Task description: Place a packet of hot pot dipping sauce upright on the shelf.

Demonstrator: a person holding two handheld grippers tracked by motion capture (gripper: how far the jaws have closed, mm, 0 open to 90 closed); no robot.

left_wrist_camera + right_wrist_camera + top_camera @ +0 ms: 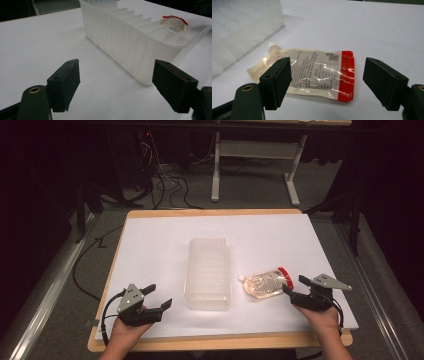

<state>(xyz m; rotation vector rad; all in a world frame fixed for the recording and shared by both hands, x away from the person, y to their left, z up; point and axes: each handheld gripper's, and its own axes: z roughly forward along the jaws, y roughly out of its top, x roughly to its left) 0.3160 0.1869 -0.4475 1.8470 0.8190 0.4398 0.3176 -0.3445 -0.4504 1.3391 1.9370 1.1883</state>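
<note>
A translucent plastic bin (209, 274) with ribbed walls stands in the middle of the white board (150, 240). To its right lies a flat clear pouch (265, 283) of pale liquid with a red end and a small white spout. My right gripper (294, 285) is open just right of the pouch's red end; in the right gripper view the pouch (312, 75) lies ahead of the spread jaws of that gripper (327, 82). My left gripper (157, 296) is open near the bin's front left corner, and the bin (130, 47) stands ahead of its jaws (116, 82).
The board rests on a wooden table (220, 340) whose front edge runs beneath both hands. Beyond the table are a dark floor with cables (165, 180) and a white table frame (260, 160).
</note>
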